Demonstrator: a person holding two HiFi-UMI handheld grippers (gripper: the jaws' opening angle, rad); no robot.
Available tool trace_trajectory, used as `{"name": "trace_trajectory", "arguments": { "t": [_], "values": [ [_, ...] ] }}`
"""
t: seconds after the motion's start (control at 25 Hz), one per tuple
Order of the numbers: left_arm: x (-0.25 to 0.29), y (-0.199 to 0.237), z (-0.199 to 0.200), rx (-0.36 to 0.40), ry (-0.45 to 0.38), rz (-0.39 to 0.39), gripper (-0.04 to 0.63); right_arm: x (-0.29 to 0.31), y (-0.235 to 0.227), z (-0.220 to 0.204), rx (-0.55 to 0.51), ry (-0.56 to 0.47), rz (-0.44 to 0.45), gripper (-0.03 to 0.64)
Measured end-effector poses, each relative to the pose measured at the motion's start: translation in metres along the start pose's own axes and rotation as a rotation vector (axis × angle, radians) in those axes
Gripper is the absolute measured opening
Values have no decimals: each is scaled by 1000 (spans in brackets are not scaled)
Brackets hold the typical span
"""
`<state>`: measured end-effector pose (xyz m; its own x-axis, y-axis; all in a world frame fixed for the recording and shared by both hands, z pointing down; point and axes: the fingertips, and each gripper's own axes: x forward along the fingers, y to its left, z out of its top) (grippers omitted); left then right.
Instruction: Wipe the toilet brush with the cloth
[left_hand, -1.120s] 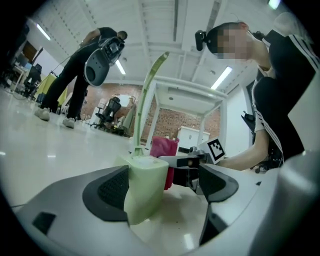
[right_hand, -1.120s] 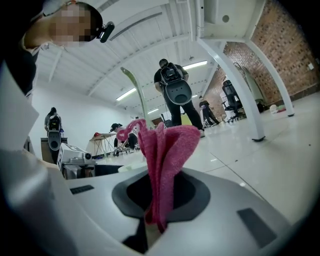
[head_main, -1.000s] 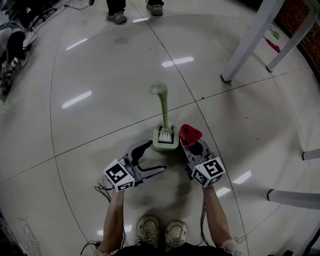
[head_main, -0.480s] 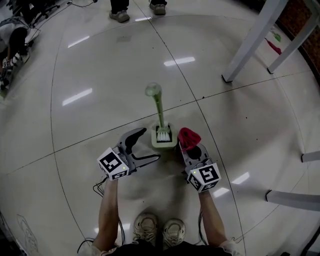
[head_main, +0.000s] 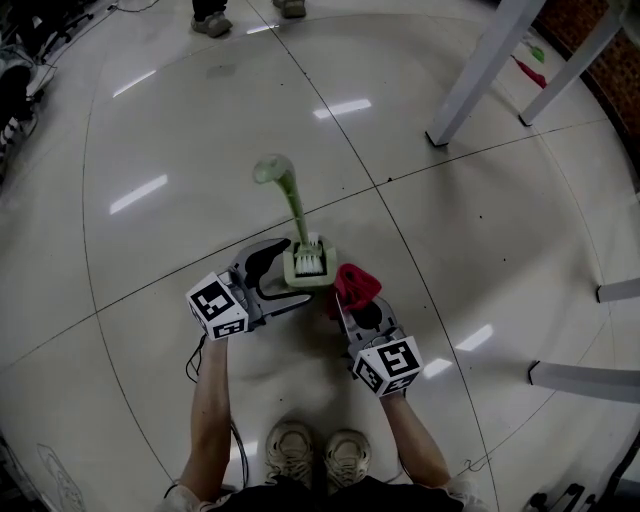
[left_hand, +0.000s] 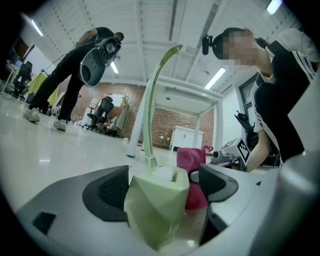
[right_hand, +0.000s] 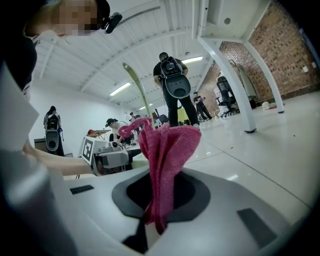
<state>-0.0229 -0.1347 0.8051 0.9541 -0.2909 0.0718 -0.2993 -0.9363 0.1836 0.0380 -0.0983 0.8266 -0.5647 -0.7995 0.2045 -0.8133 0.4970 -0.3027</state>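
Note:
The toilet brush (head_main: 292, 205) stands upright in its pale green holder (head_main: 308, 262) on the shiny floor, its thin handle rising to a rounded tip. My left gripper (head_main: 285, 275) is open, and its jaws straddle the holder (left_hand: 156, 200) with a pad on either side. My right gripper (head_main: 350, 300) sits just right of the holder, shut on a red cloth (head_main: 356, 283). In the right gripper view the cloth (right_hand: 165, 155) stands bunched up out of the closed jaws. The cloth (left_hand: 192, 175) also shows behind the holder in the left gripper view.
White table legs (head_main: 470, 75) stand at the upper right, and more furniture legs (head_main: 585, 380) lie at the right edge. A bystander's shoes (head_main: 210, 22) are at the top. My own shoes (head_main: 290, 445) are below the grippers. A person with a backpack (left_hand: 75, 65) stands nearby.
Both grippers have moved forward to the brush. The left gripper's jaws, which were short of the holder, now sit around it. The cloth has come up beside the holder.

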Motion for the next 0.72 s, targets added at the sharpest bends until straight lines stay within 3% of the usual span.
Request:
{"name": "trace_trajectory", "arguments": {
  "t": [0.4,0.72],
  "values": [
    [-5,-35,-8,-2,52,-43,439,22,-39,17,-101,-21,-76,31],
    [9,-84,0,-21,10,-123,439,39,-62,16,-182,8,15,31]
  ]
}}
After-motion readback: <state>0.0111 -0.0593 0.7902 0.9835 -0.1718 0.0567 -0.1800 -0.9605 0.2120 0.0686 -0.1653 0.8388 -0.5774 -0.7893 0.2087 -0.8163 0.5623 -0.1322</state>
